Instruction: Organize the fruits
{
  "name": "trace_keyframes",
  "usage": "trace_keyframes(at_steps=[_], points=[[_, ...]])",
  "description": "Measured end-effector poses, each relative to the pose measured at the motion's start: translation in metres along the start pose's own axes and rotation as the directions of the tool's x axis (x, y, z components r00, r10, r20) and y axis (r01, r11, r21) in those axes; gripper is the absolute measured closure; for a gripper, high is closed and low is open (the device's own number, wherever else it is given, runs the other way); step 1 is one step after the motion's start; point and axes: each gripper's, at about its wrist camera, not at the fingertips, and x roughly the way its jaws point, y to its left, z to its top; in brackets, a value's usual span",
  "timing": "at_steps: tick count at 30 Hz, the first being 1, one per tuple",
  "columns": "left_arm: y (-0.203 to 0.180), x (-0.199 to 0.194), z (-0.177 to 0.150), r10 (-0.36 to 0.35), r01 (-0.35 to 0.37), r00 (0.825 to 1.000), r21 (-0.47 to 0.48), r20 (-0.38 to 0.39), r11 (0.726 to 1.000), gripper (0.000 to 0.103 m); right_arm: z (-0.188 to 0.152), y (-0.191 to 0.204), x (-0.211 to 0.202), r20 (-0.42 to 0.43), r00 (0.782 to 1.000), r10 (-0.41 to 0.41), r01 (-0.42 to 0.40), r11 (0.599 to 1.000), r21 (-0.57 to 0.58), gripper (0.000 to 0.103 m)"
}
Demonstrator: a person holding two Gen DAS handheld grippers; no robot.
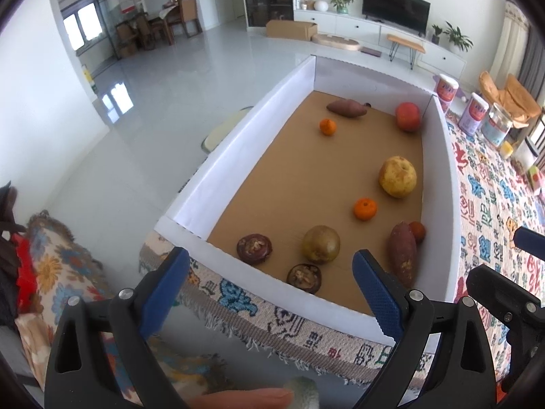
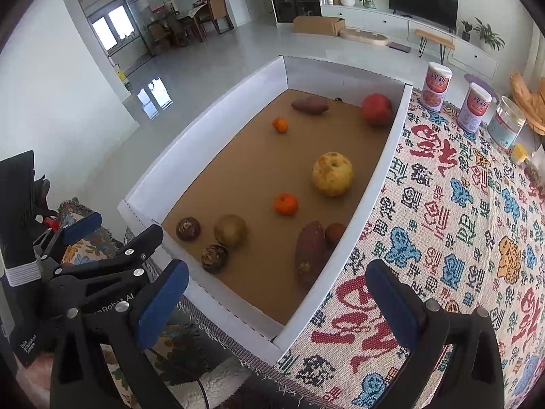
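Both tools, left tool (image 1: 272, 293) and right tool (image 2: 277, 301), hang apart and empty near the box (image 2: 218, 102); fruits (image 2: 332, 173) lie scattered inside, sorting stage unclear.

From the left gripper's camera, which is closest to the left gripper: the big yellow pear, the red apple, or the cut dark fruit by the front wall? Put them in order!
1. Cut dark fruit, nearest the left gripper, by the box's front wall.
2. Yellow pear, midway, right side.
3. Red apple, farthest, back right corner.

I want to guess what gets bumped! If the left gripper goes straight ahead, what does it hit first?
Probably the white cardboard box's near wall; clearing that, the round brownish-green fruit lies ahead of the open left gripper. Depth is unclear.
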Motion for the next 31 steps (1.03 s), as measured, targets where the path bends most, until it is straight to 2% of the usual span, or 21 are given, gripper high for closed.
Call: trace_keyframes(at_steps=[3,14,24,29,31], points=[[0.005,-0.004,0.001,-0.017,0.017,1.0,-0.014,-0.002,1.0,0.006,0.001,0.005,-0.004,0.014,0.999,-0.045,0.045,0.999,-0.029,0.0],[0.008,-0.019,0.007,-0.028,0.029,0.999,-0.016,0.033,0.999,0.006,0.012,0.011,-0.014,0.027,0.997,-0.069,0.071,0.996,-0.055,0.0],[0.011,-0.009,0.006,-0.022,0.022,1.0,-0.019,0.014,1.0,0.006,0.011,0.012,-0.006,0.009,0.996,-0.088,0.089,0.995,-0.052,0.0],[0.012,-0.01,0.005,-0.065,0.065,0.998,-0.019,0.018,0.998,0.006,0.011,0.014,-0.003,0.008,0.996,-0.088,0.088,0.995,-0.055,0.0],[0.012,-0.01,0.005,-0.06,0.061,0.998,-0.015,0.027,0.998,0.006,0.012,0.016,-0.001,0.005,0.996,-0.084,0.084,0.995,-0.057,0.0]])
